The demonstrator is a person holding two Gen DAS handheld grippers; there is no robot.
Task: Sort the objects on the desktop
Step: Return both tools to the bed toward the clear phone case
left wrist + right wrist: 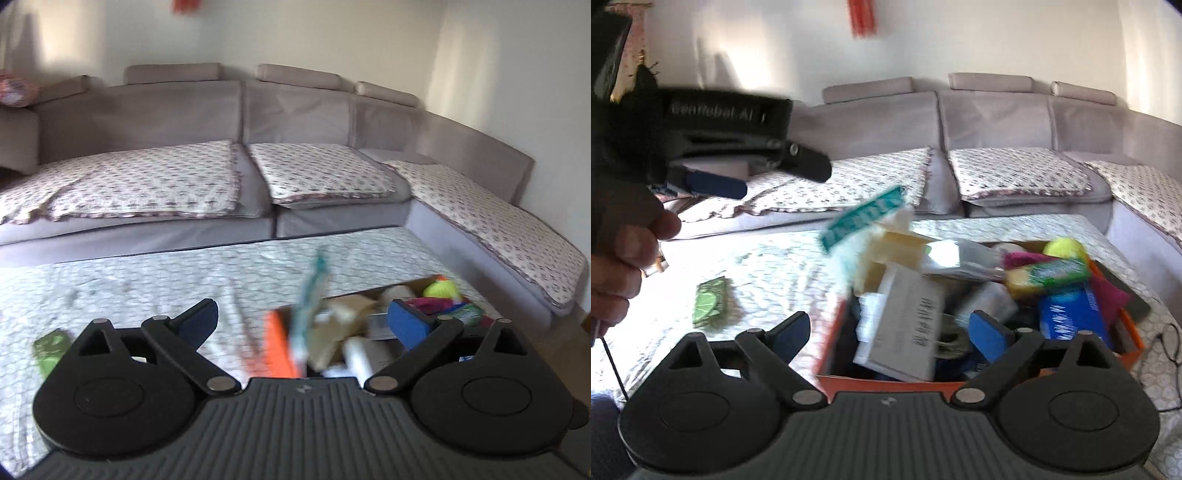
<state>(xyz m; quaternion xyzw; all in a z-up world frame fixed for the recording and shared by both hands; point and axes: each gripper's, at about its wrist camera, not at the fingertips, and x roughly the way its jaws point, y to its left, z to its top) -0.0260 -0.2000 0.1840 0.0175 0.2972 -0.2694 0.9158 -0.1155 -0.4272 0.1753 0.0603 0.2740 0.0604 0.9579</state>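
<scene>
- Left gripper (301, 321): jaws spread wide, nothing between them; it hangs above the patterned white tablecloth (147, 273), near the left edge of the box.
- Right gripper (890, 332): jaws also wide apart and empty, sitting over the near rim of the orange cardboard box (886, 386).
- The box is crammed: white carton with printed text (905, 332), blue packet (1071, 314), yellow-green wrapped bar (1049, 277), yellow ball (1063, 247), pink cloth (1108, 291), more underneath that is too blurred to name.
- Teal-and-white flat sachet (864, 218) shows tilted above the box's far-left corner; motion blur, cannot tell whether it is resting on the pile or in the air.
- Only loose item left on the table: small green lime-print packet (711, 297), well left of the box, lying flat.
- Handling guess for the green packet: light, thin, probably soft foil or paper, slick surface; little height to grab.
- Best hold is likely across its short sides, with the fingers pressed down to the cloth so they catch the edges; the cloth may bunch up.
- Sorting looks nearly done, judging by the full box.
</scene>
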